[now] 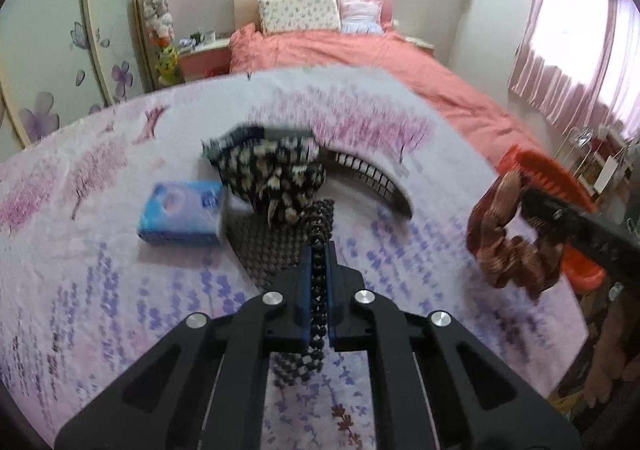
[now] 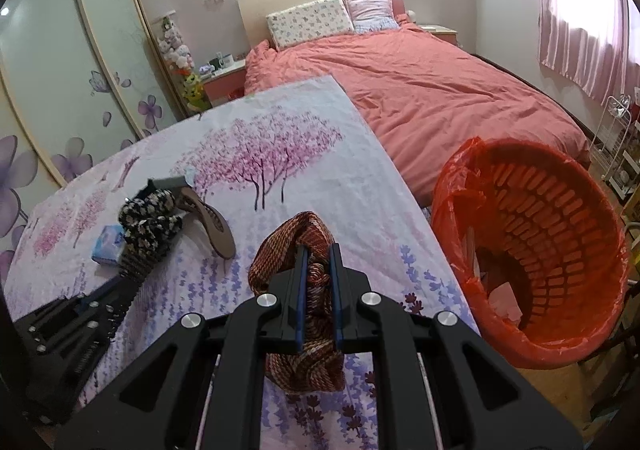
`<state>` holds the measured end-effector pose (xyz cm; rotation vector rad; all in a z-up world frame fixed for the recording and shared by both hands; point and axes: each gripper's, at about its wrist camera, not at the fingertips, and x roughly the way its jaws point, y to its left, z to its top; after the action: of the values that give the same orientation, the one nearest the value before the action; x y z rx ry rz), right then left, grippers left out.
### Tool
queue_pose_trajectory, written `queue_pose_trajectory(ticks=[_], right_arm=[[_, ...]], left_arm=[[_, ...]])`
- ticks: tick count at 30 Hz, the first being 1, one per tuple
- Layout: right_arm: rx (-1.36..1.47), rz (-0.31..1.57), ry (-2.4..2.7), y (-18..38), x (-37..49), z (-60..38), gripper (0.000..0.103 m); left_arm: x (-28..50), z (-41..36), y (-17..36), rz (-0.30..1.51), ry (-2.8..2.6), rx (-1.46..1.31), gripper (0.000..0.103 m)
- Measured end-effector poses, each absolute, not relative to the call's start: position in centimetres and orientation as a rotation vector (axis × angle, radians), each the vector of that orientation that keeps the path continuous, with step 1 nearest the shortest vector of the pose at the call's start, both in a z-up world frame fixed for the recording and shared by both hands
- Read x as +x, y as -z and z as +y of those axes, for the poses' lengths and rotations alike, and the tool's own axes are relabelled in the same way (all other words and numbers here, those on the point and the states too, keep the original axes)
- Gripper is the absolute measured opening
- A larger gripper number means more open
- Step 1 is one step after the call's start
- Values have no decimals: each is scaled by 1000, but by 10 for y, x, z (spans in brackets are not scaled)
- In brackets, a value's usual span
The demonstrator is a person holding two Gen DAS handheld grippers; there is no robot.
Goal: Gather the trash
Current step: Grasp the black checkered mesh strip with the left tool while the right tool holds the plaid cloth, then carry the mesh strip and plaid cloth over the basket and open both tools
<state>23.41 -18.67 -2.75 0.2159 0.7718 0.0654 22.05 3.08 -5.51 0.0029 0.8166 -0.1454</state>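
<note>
My left gripper (image 1: 319, 250) is shut on a black-and-cream patterned cloth (image 1: 276, 174) and holds it above the flowered table cover (image 1: 100, 270); the cloth also shows in the right wrist view (image 2: 148, 226). My right gripper (image 2: 319, 250) is shut on a red-brown woven cloth (image 2: 296, 246), also seen in the left wrist view (image 1: 504, 234), lifted near the table's right edge. An orange trash basket (image 2: 536, 250) lined with an orange bag stands right of the table with scraps of paper inside.
A blue tissue pack (image 1: 180, 214) lies on the table at the left. A brown shoe insole (image 2: 212, 226) lies behind the patterned cloth. A bed with a pink cover (image 2: 420, 90) stands beyond the table. A wardrobe (image 2: 60, 70) is at the left.
</note>
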Motion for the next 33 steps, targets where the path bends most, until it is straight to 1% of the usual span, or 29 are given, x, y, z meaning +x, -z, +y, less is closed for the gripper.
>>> queue_pose_trajectory(ticks=[10,18,24,33], right_arm=[[253,691,-103,-4,216,-190,10],[291,610,-117,-33,202,-204,11],[324,565,-90,-45,191,-228,10],[373,495,29,-51,178,-282,11]], left_arm=[[201,38,-8,709,198,-56,7],[188,22,-48,634,236,-52,7],[184,-2,-65,604,287,-60,7],[181,-59,-74,590,411,-67,7]])
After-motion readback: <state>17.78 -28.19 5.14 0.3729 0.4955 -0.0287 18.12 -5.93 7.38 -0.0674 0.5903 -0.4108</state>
